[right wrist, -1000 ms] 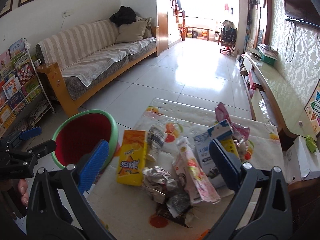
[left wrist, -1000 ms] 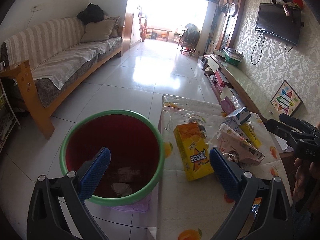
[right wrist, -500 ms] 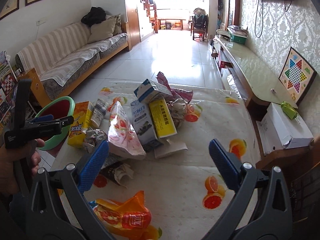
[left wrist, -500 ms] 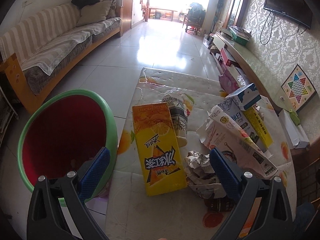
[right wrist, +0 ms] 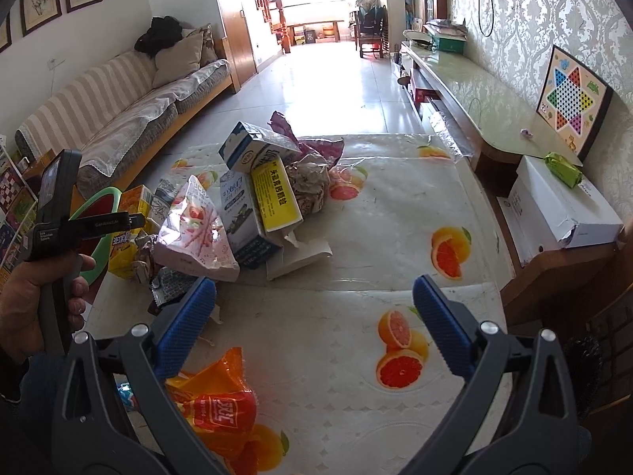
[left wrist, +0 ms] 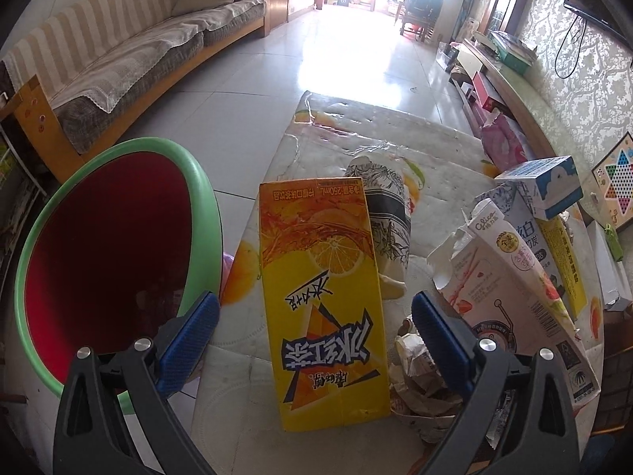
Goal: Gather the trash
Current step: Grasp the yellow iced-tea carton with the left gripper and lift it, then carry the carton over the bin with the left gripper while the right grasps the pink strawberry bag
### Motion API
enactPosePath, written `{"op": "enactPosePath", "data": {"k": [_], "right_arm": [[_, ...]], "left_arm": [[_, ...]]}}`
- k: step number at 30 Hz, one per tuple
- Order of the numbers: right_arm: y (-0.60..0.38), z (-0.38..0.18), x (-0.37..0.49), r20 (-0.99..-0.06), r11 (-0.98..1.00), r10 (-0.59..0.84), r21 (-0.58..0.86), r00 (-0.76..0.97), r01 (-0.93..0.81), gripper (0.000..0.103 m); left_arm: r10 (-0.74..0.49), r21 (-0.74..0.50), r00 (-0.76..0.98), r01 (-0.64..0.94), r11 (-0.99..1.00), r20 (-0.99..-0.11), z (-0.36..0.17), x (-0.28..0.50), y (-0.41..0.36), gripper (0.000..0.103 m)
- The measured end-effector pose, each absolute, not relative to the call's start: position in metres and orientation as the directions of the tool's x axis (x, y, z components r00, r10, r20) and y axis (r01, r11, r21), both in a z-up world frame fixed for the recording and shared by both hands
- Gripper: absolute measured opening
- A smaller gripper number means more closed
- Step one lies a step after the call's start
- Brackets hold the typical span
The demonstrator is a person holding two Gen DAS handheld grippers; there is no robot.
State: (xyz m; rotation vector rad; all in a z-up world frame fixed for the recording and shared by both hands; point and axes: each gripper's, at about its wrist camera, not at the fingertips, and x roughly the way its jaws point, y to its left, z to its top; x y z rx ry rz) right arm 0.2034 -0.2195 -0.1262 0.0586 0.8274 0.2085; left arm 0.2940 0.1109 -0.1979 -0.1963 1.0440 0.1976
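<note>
A yellow lemon-tea carton [left wrist: 322, 308] lies flat on the fruit-print tablecloth [right wrist: 356, 206]. My left gripper [left wrist: 314, 336] straddles it, jaws closing, and the blue pads [left wrist: 190, 336] stand clear of its sides. A red bin with a green rim [left wrist: 205, 206] stands left of the table. Right of the carton are a patterned cup [left wrist: 385, 206], crumpled paper [left wrist: 419, 376] and a pink snack box [left wrist: 514, 289]. My right gripper [right wrist: 314, 316] hangs open over bare cloth, with an orange snack bag [right wrist: 221, 407] by its left finger. The pile of cartons [right wrist: 253, 198] lies beyond it.
A striped sofa [left wrist: 118, 59] runs along the left wall. A long low bench [right wrist: 474, 99] lines the right wall, with a white box [right wrist: 561, 206] and a checkers board [right wrist: 569, 99] on it. A hand [right wrist: 27, 304] holds the left gripper at the table's left edge.
The left gripper has swung from above the bin to the right and down over the yellow carton, its jaws slightly narrower. The right gripper has moved right and lower, and the orange bag has come into view.
</note>
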Motion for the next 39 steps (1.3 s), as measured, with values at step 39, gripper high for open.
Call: {"op": "enactPosePath", "data": {"k": [39], "right_arm": [[-0.054,-0.144,0.274,-0.773,0.888,0.246,-0.061,0.585,-0.456,0.091]], "left_arm": [[-0.005,-0.105,0.678,-0.107,0.989,-0.735,-0.13,0.21,0.123,0.057]]}}
